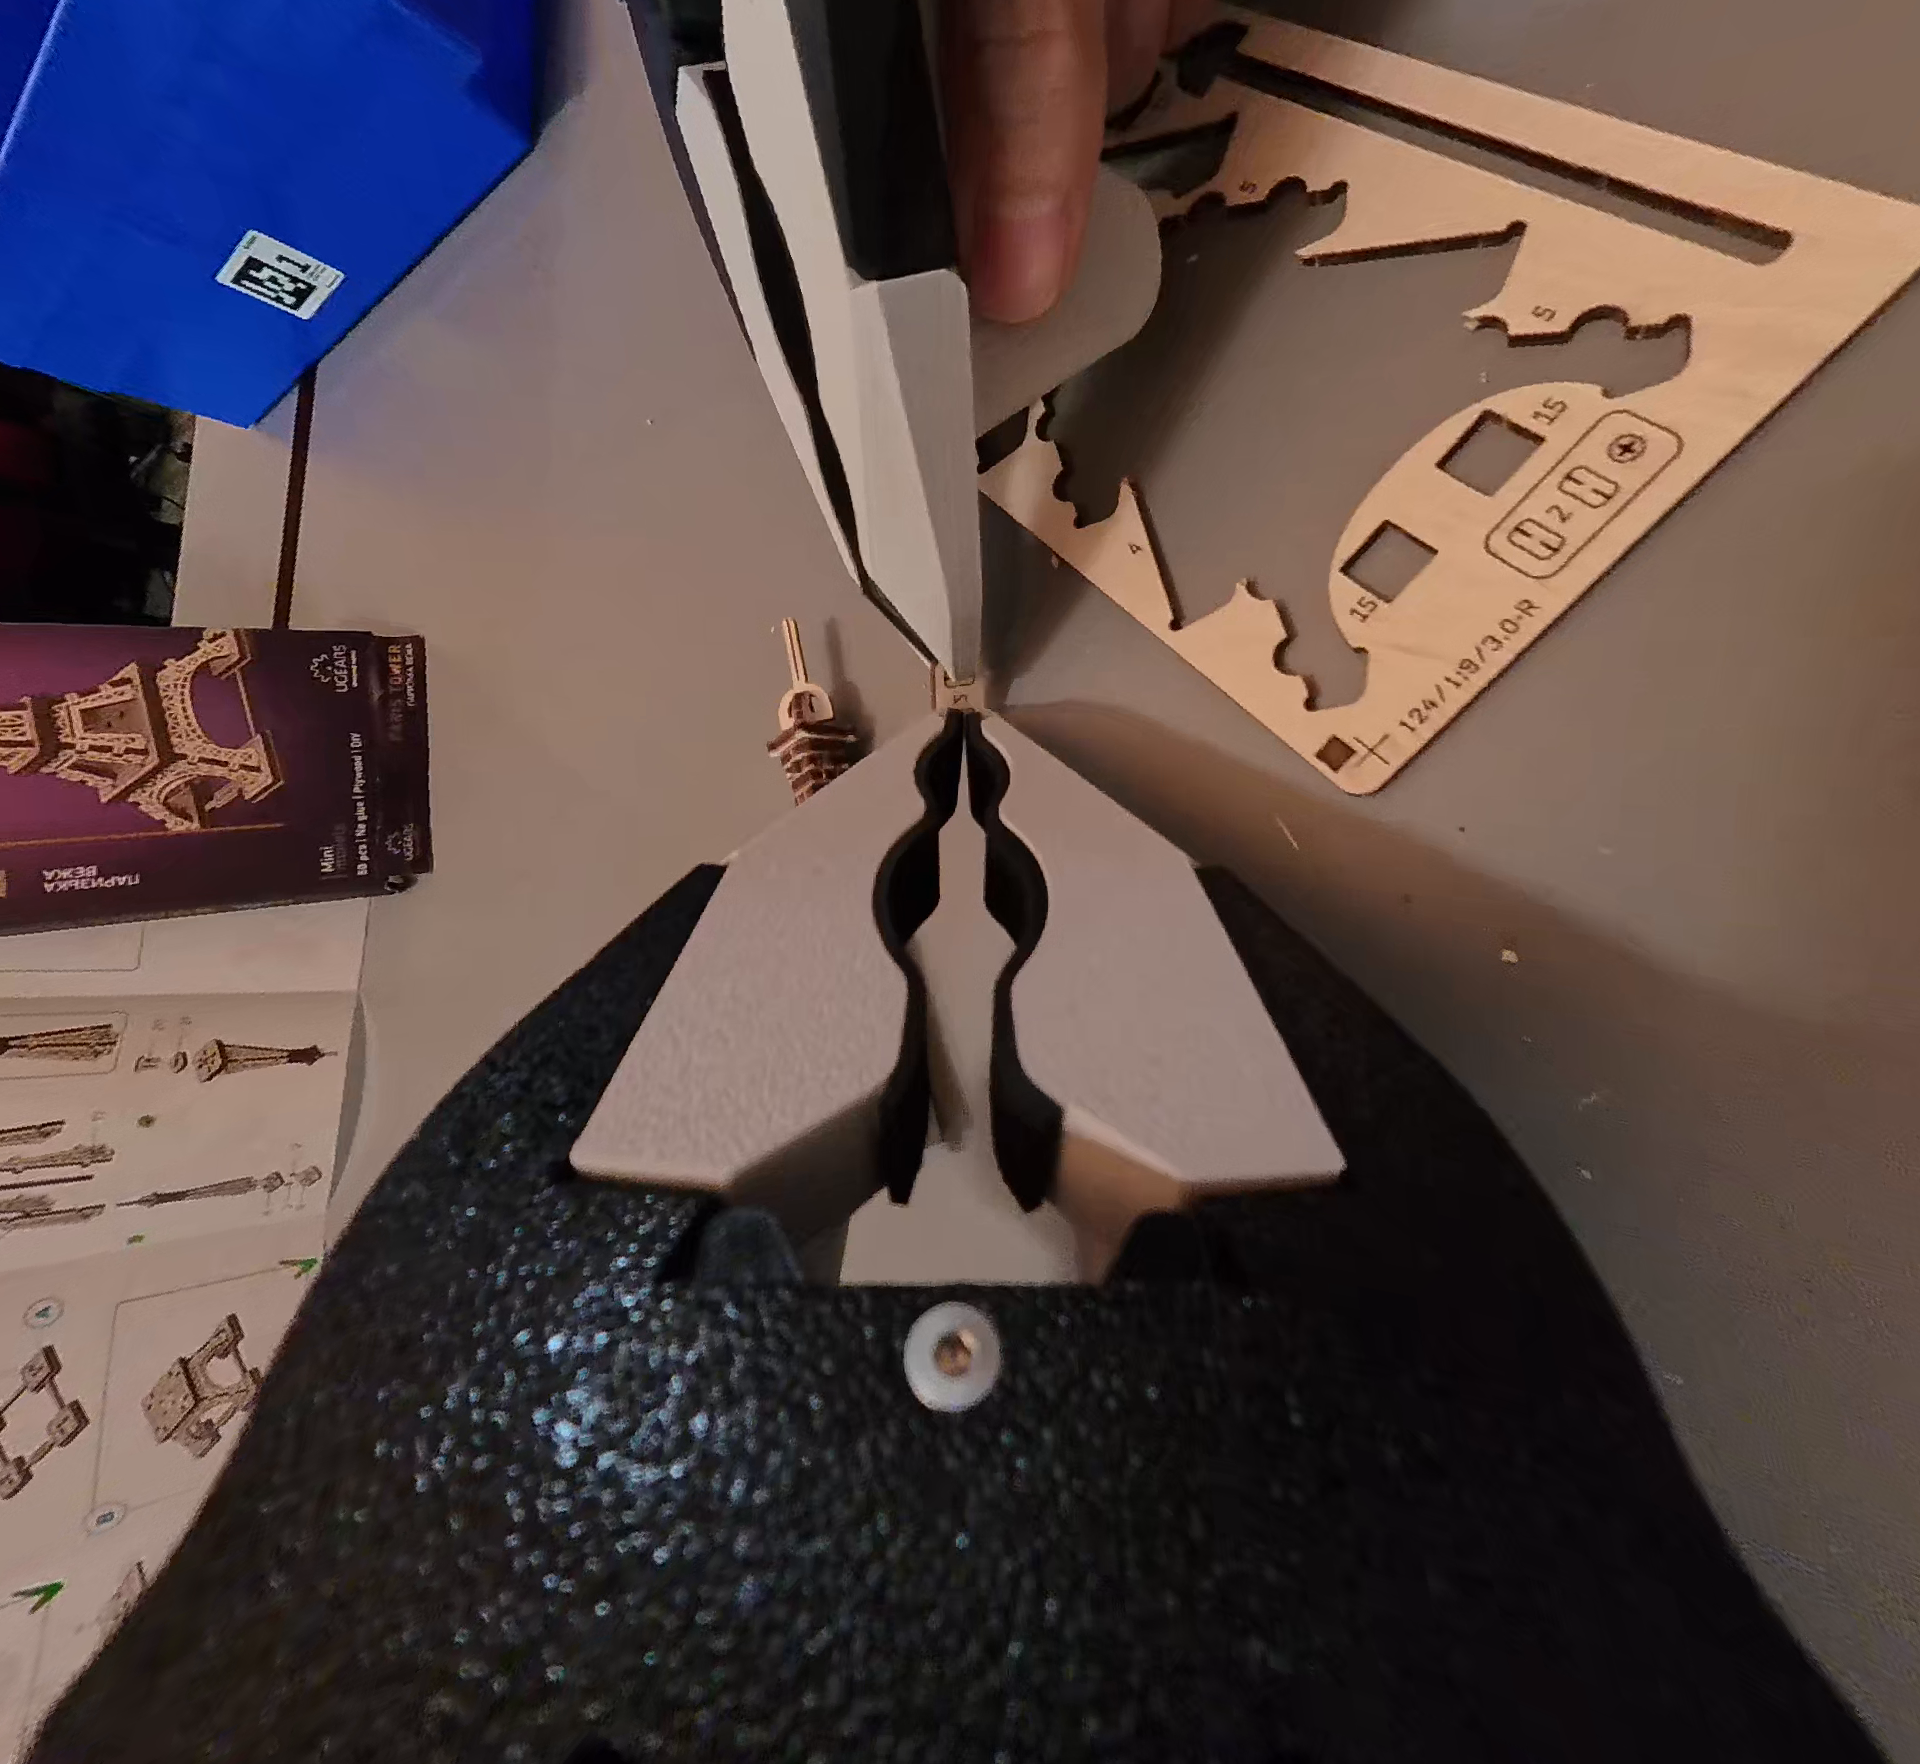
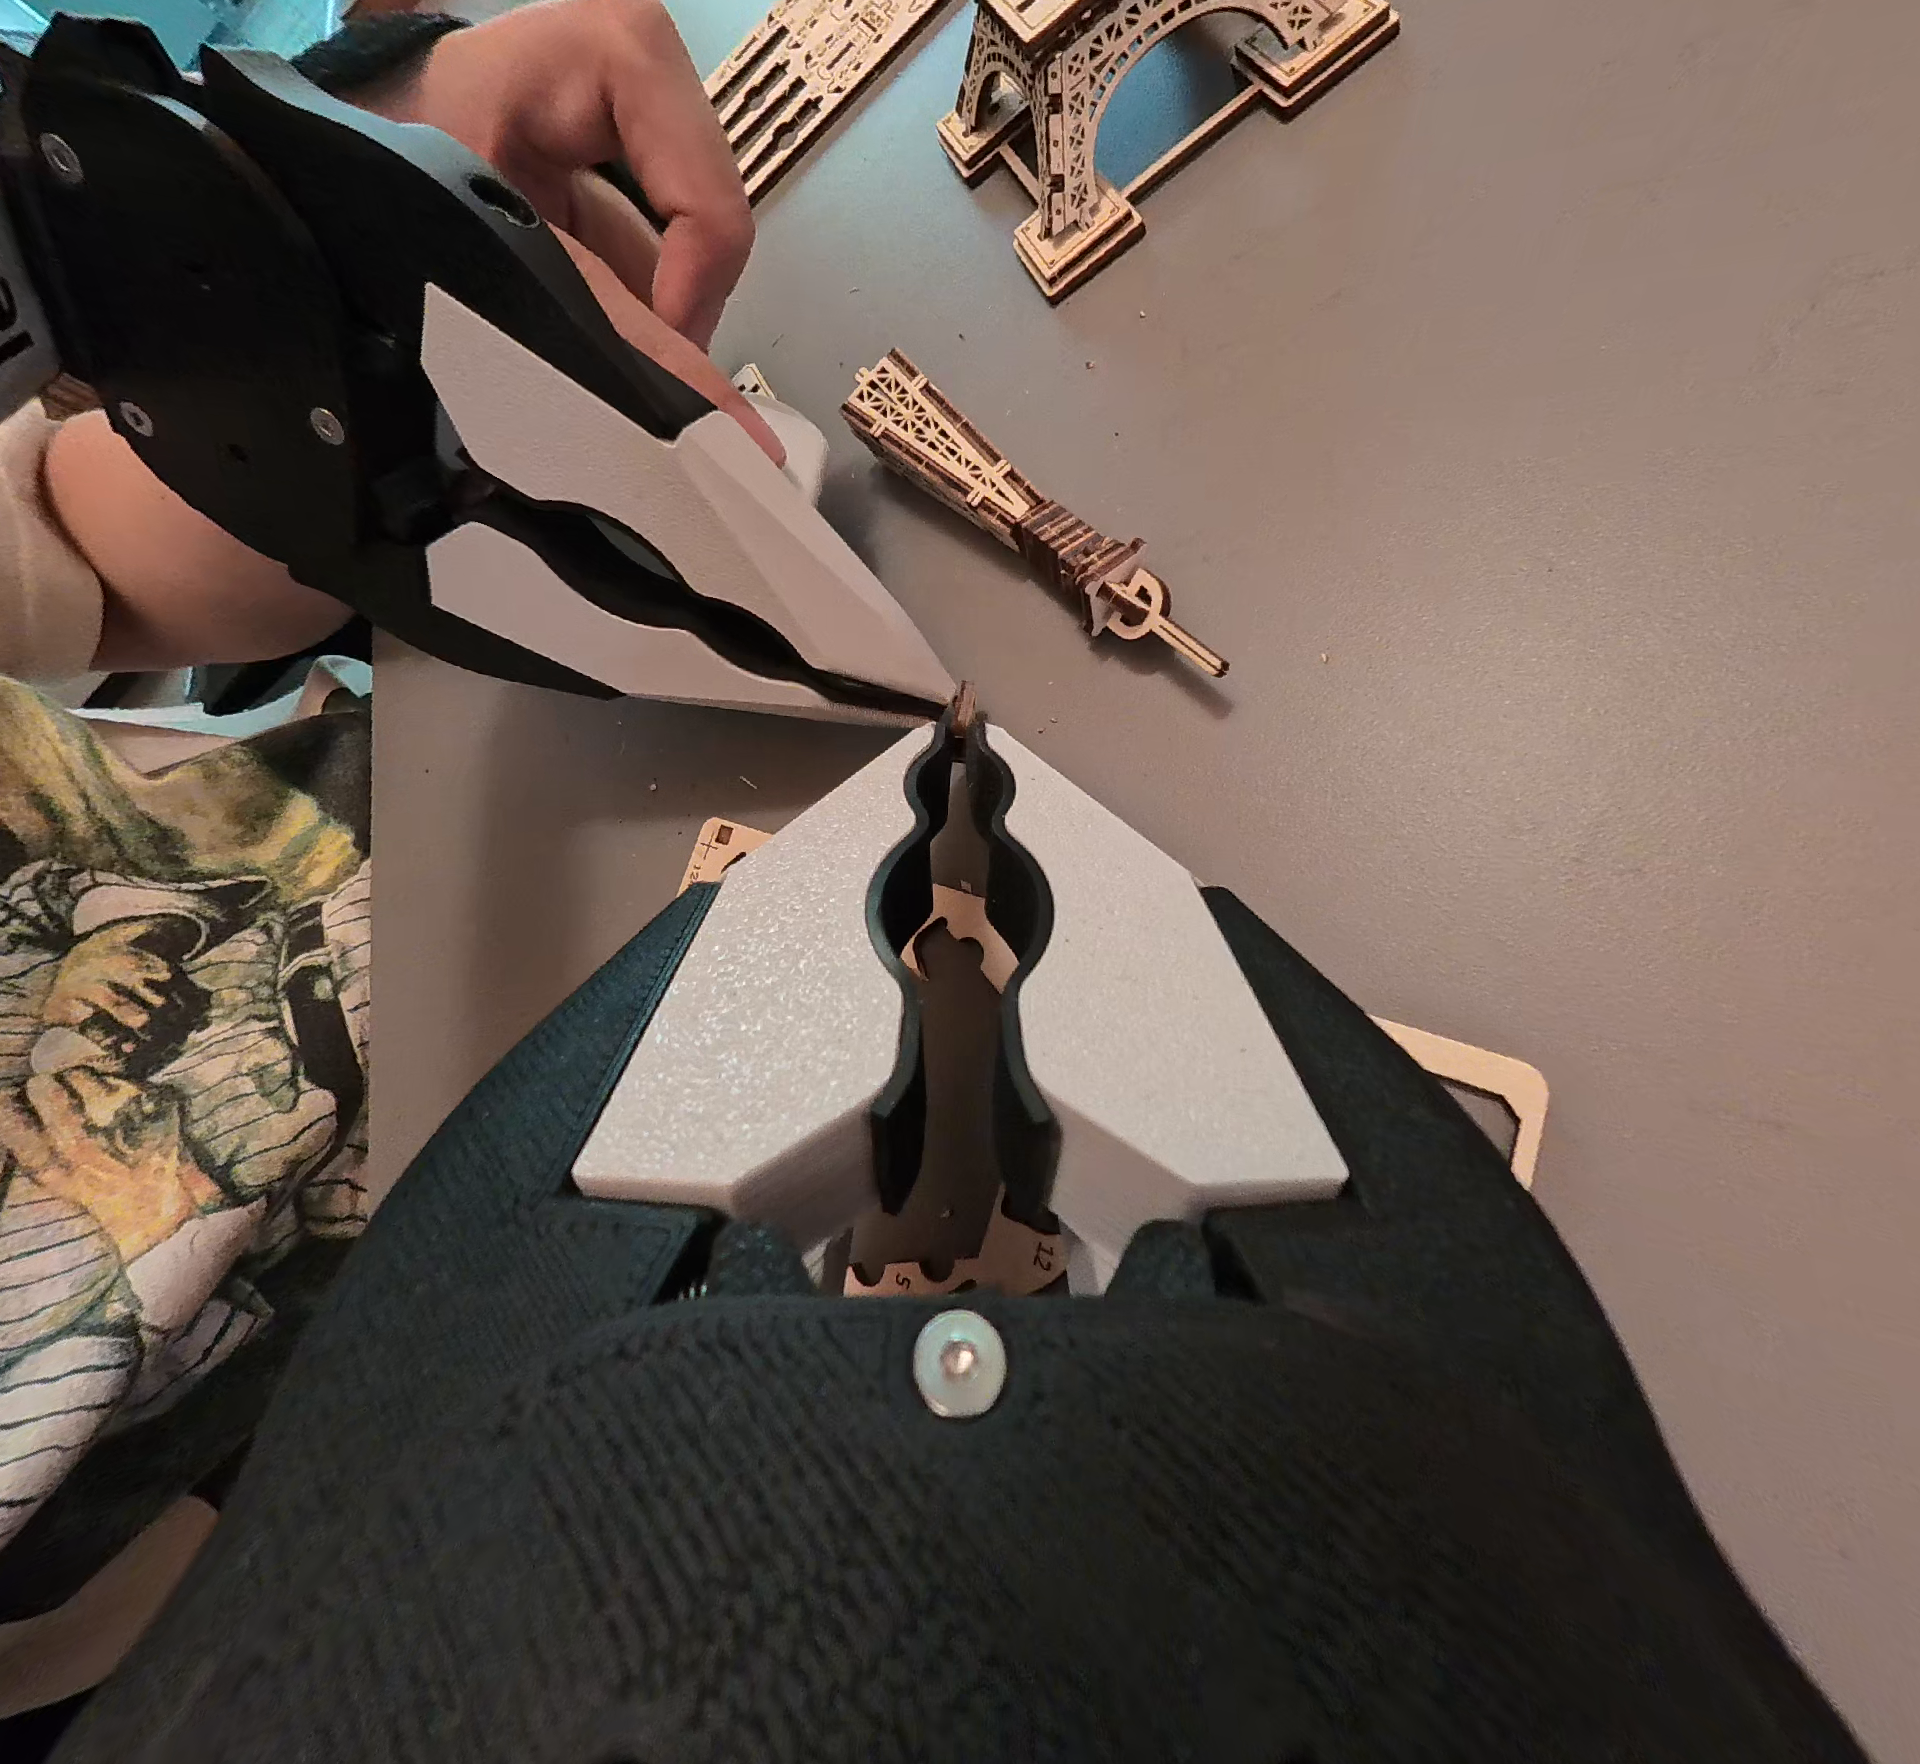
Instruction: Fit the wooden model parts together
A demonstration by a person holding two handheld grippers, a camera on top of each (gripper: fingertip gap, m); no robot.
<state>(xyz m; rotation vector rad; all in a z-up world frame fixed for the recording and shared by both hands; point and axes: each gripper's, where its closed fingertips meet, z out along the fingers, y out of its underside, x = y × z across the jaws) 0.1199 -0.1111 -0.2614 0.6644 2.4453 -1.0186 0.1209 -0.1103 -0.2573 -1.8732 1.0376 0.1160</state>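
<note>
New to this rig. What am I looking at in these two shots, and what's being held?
No robot arm here: a person holds a two-finger gripper in each hand, each with a camera looking along its fingers. One picture is from the left gripper, the other from the right gripper. Both are shut, tip to tip, on one tiny wooden piece. On the grey table lie the tower base, the tower spire, a punched-out wooden sheet, the kit box, an instruction sheet and a blue bin.
</note>
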